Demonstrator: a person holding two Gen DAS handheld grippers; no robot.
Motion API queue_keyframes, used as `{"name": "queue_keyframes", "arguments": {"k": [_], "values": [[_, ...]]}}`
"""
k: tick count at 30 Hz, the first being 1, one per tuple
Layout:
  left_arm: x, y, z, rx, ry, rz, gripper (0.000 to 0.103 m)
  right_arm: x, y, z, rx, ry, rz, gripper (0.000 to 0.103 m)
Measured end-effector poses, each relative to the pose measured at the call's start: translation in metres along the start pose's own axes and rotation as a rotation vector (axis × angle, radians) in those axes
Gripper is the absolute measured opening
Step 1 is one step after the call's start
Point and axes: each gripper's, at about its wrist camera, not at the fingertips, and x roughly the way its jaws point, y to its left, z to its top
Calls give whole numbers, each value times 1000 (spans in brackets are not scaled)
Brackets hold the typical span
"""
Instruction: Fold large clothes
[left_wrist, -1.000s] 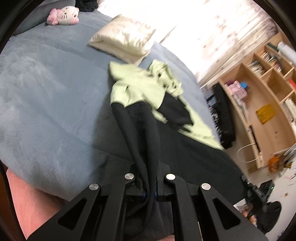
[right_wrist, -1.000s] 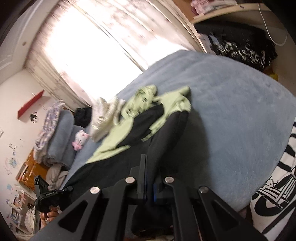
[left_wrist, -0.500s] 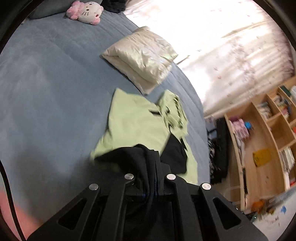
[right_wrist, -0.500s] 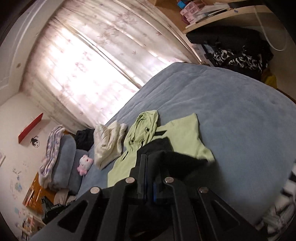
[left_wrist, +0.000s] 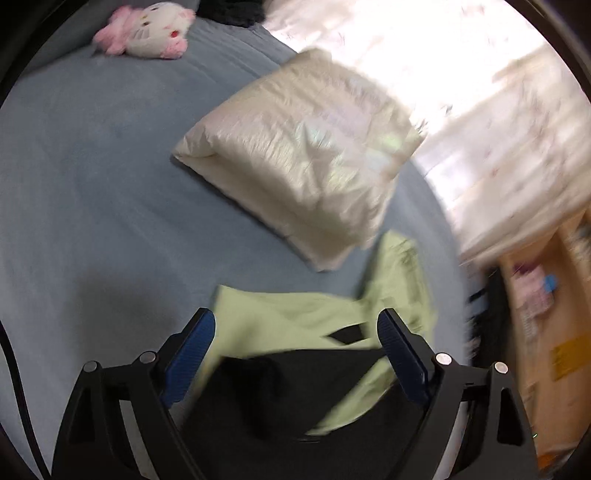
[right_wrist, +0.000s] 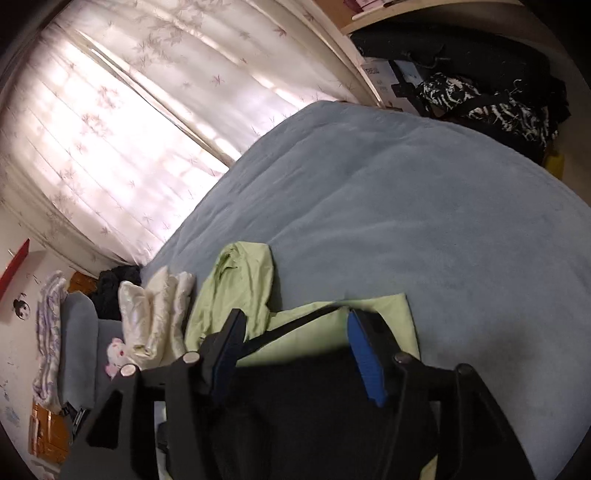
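Lengthwise, green-black hoodie (right_wrist: 295, 332) points hood-first toward pillow (right_wrist: 155, 314).

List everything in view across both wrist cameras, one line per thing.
hoodie: one, light green with black parts, partly folded on the bed under both grippers
bed cover: one, grey-blue, beneath everything
folded bedding: one, cream and shiny, beyond the hoodie
plush cat: one, pink and white, at the bed's far end
curtains: white with leaf print, backlit by the window
dark clothes pile: black and white, beside the bed by the shelf
left gripper: one, black with blue pads, open
right gripper: one, black with blue pads, open
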Motion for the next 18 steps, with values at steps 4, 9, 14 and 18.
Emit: {"name": "queue_keyframes", "arguments": {"k": [4, 9, 14, 18], "values": [[25, 6, -19, 131, 61, 47, 88, 40, -19, -12, -63, 102, -92, 58], [30, 12, -48, 290, 88, 8, 88, 66, -36, -24, -106, 157, -150, 58], [22, 17, -57, 404, 112, -51, 88, 83, -39, -23, -119, 172, -150, 58], [1, 10, -73, 599, 100, -63, 88, 91, -35, -29, -144, 184, -148, 58]]}}
